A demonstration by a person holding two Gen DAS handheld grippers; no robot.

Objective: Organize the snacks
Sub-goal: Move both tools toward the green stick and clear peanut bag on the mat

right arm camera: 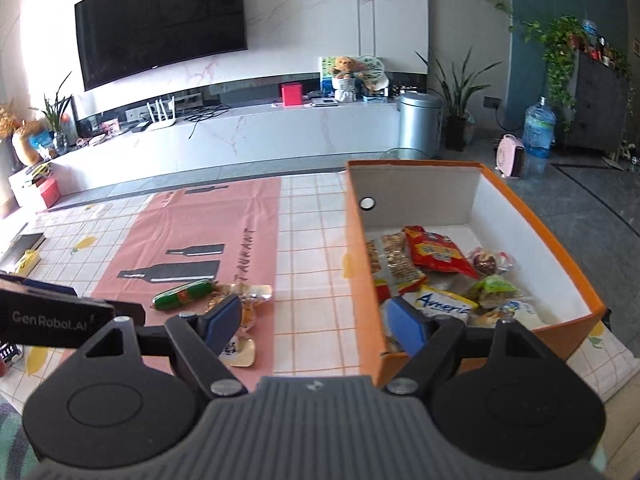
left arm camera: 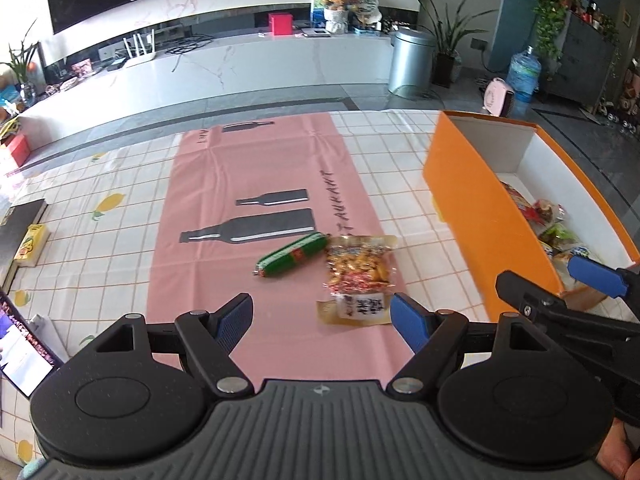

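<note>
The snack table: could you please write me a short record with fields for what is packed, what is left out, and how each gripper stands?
container: orange box, lid off, at the right of the table
packed: red packet, white packet and other wrapped snacks
left out: green sausage stick and clear bag of yellow snacks, side by side on the pink mat
left gripper: open, empty, above the mat
right gripper: open, empty, near the box's left wall

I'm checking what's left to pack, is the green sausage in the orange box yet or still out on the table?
Out. The green sausage lies flat on the pink mat, beside the orange box, not in it.
</note>
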